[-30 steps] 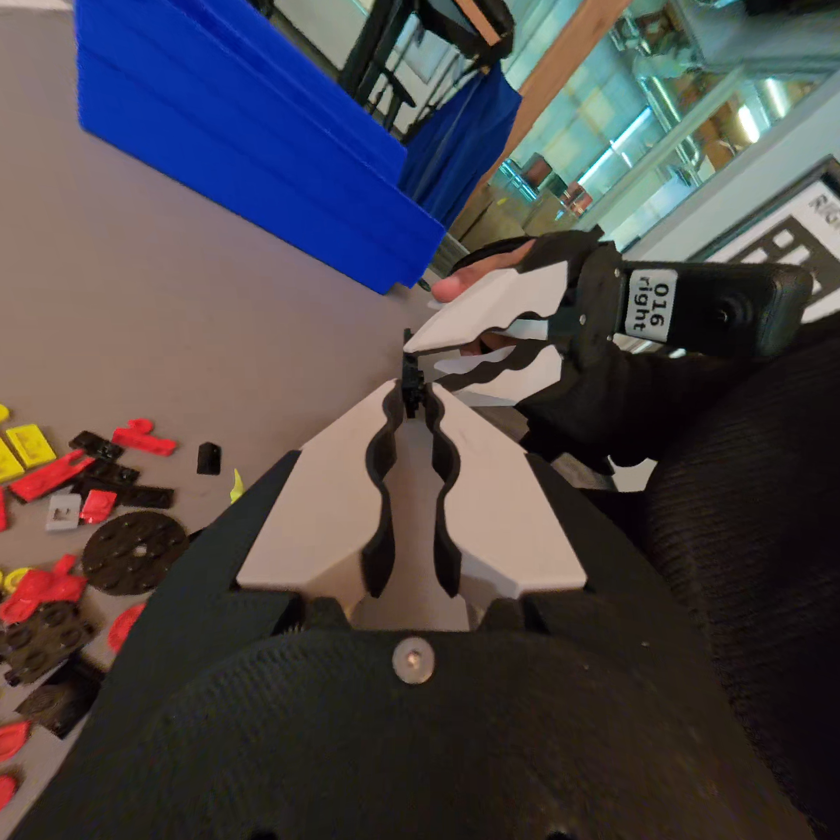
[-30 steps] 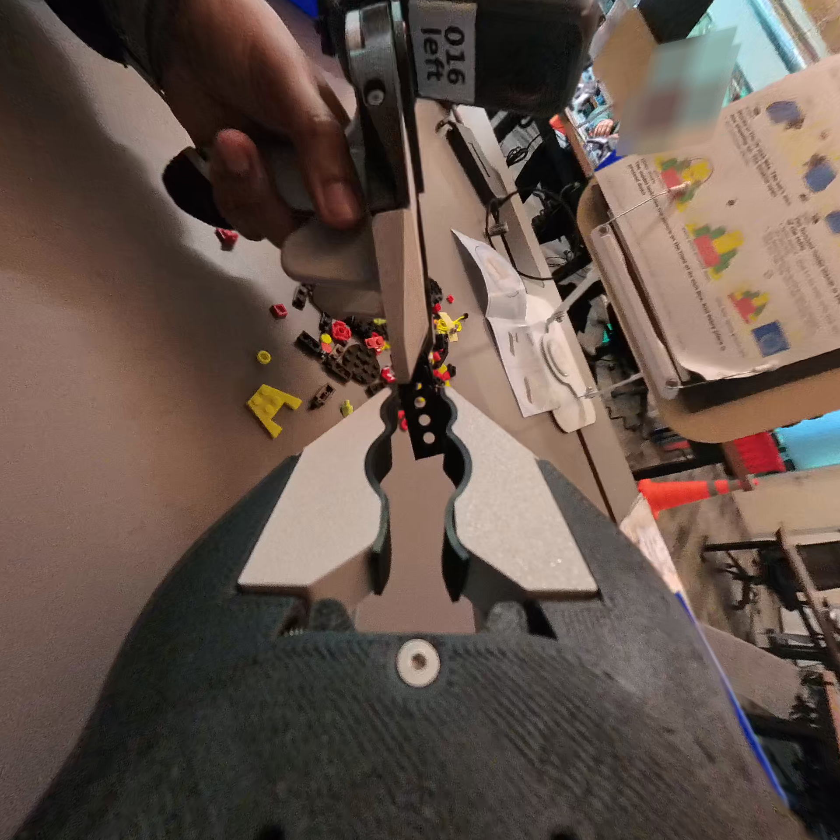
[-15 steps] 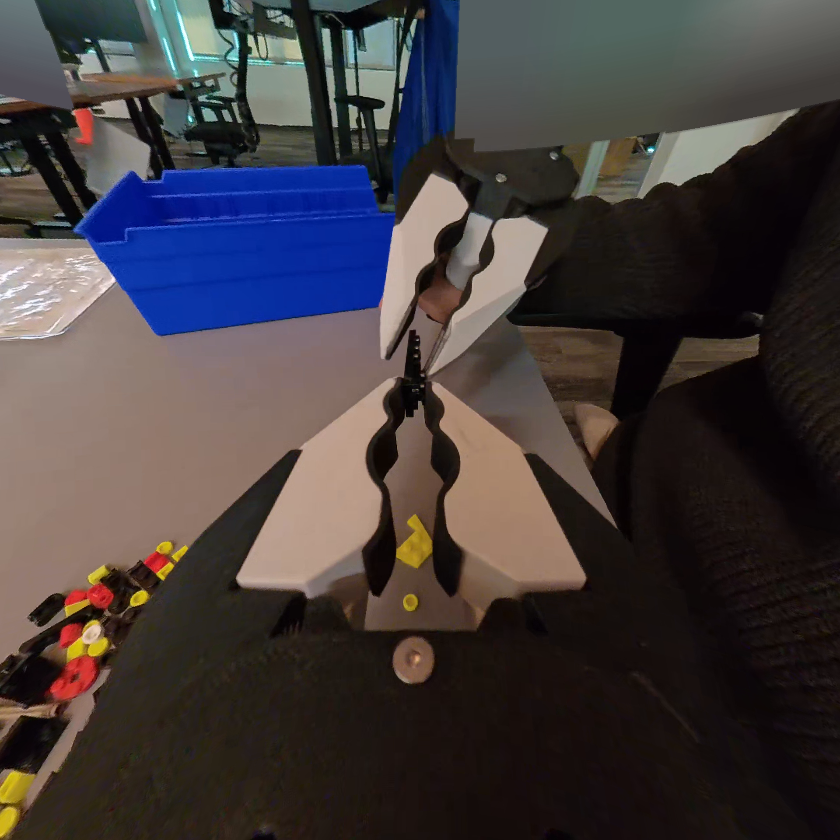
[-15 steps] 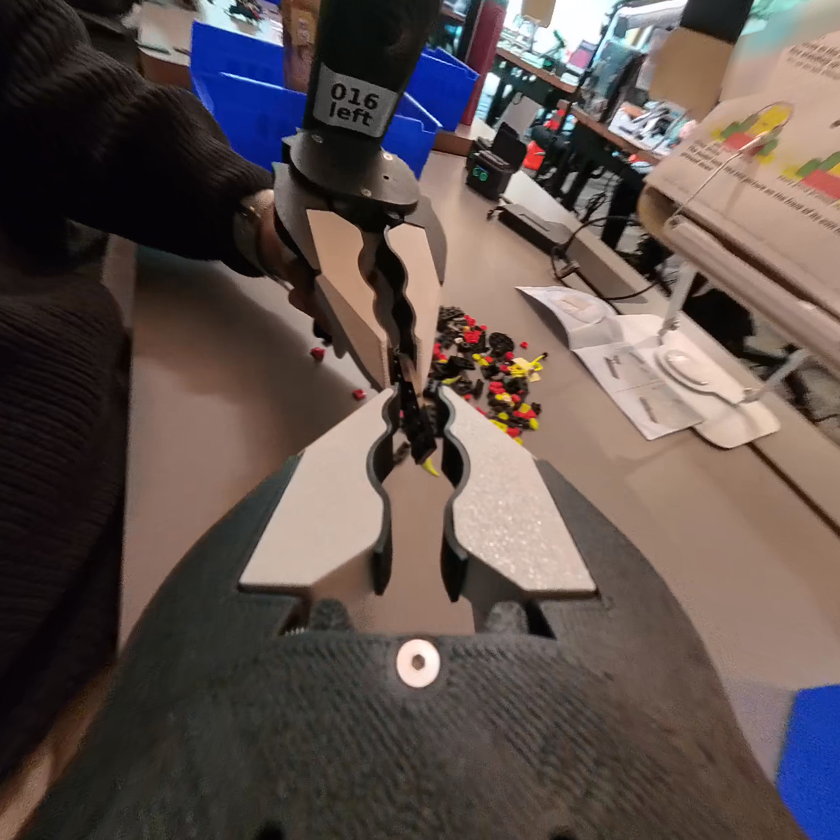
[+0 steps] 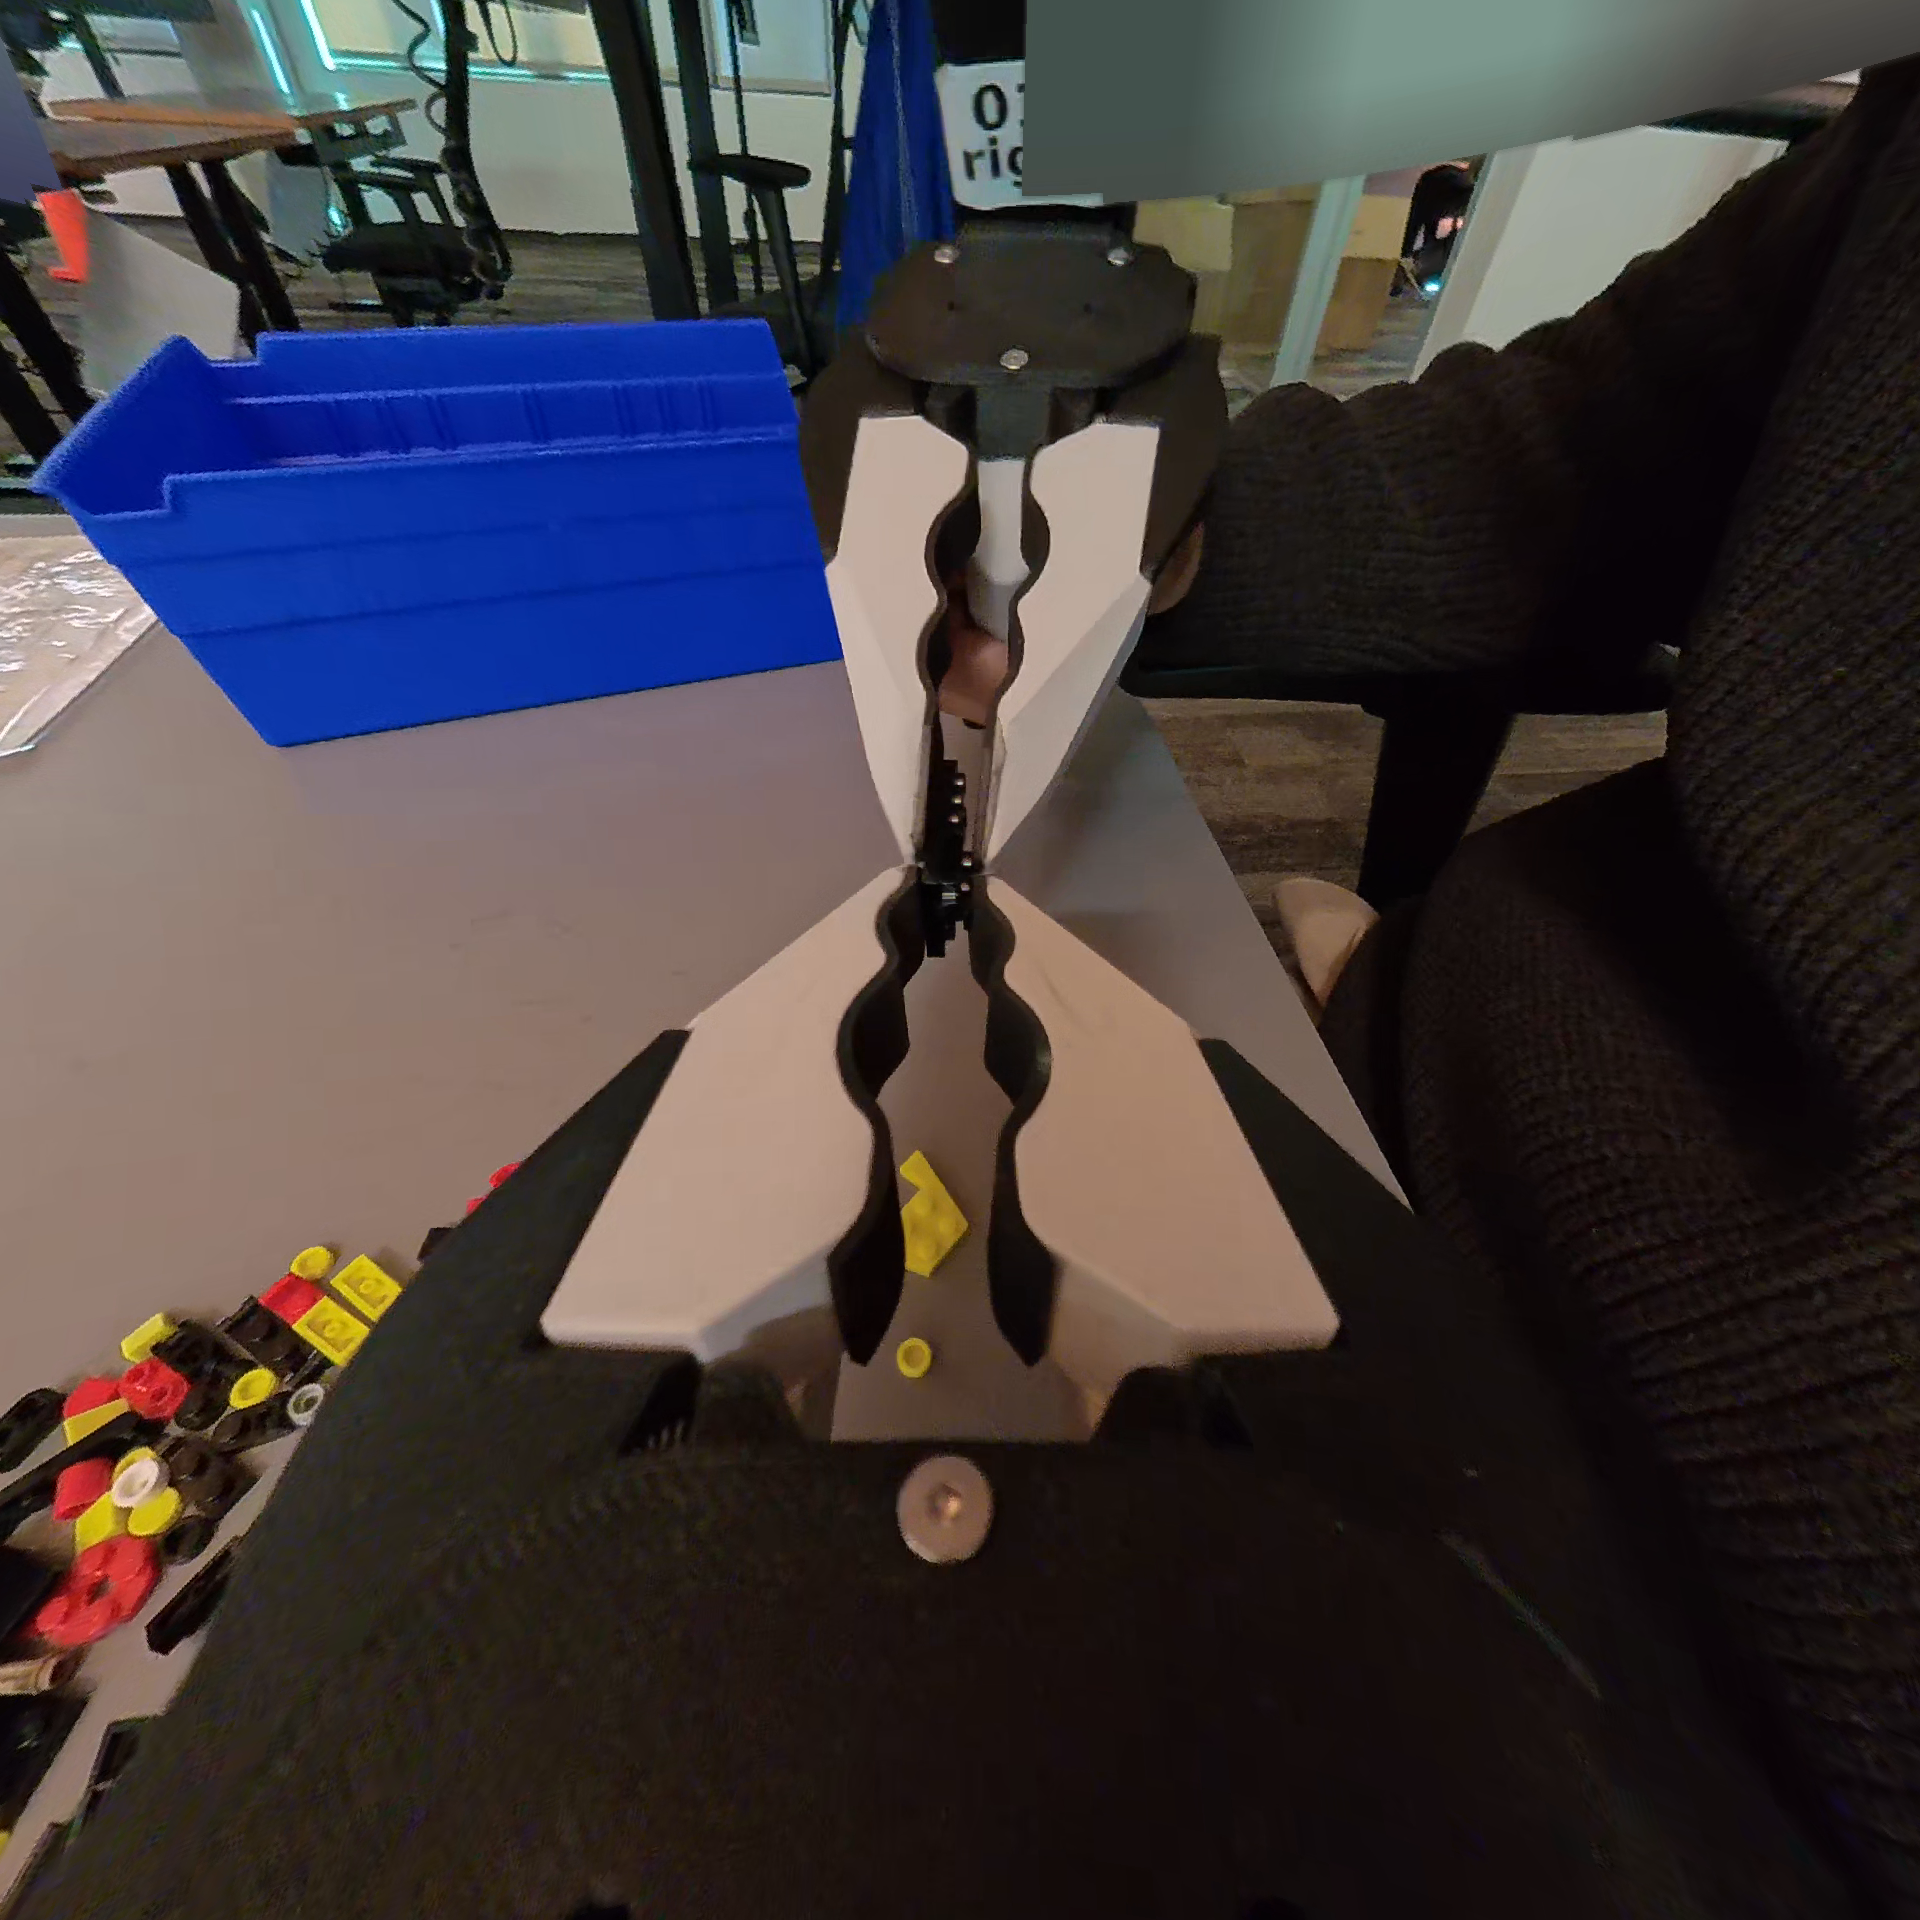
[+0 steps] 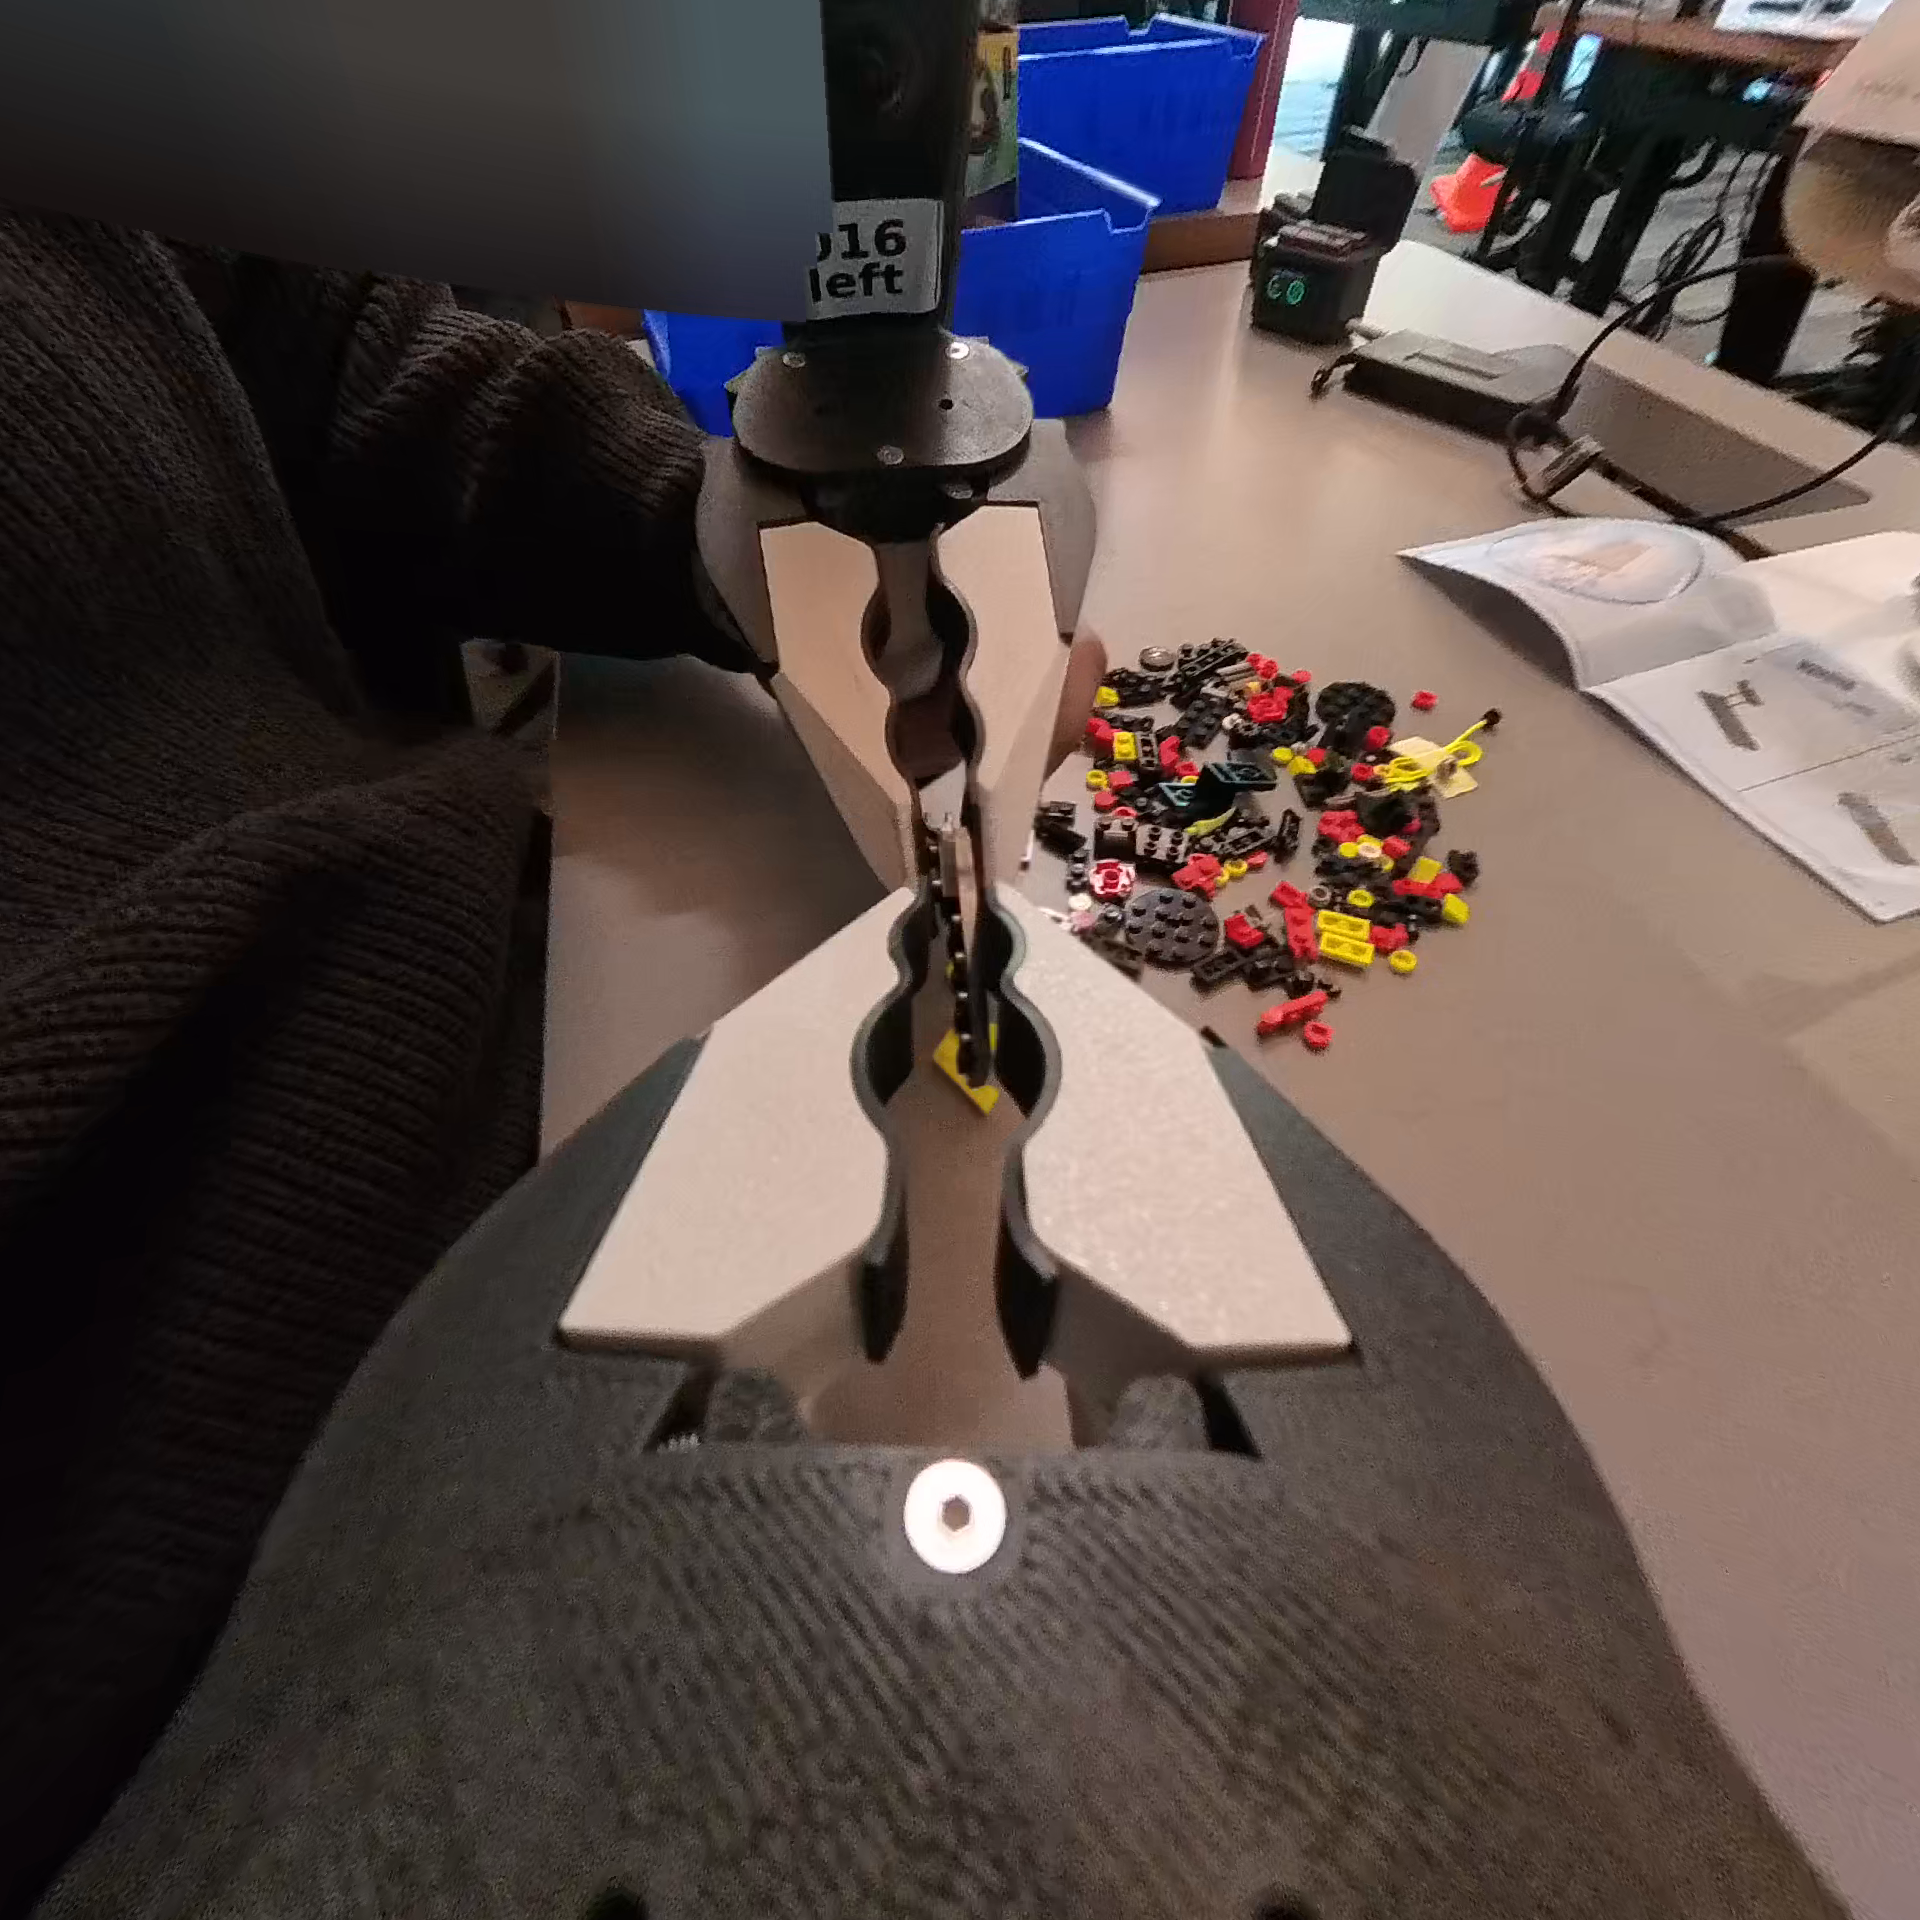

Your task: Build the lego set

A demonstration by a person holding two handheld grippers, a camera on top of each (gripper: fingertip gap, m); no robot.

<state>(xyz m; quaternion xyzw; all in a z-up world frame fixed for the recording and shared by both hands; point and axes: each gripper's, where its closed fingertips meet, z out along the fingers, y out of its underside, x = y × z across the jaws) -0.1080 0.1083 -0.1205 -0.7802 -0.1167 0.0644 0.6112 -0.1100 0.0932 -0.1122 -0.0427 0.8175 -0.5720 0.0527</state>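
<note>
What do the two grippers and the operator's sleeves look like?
Both the left gripper and the right gripper match: pale grey wedge fingers with wavy black inner edges, on textured black bodies with a silver centre screw. Each black handle carries a white label. Sleeves are dark ribbed knit. No cables visible.

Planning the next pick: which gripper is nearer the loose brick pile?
Left. The left gripper sits just beside the pile; the right gripper meets it tip to tip, farther off.
</note>
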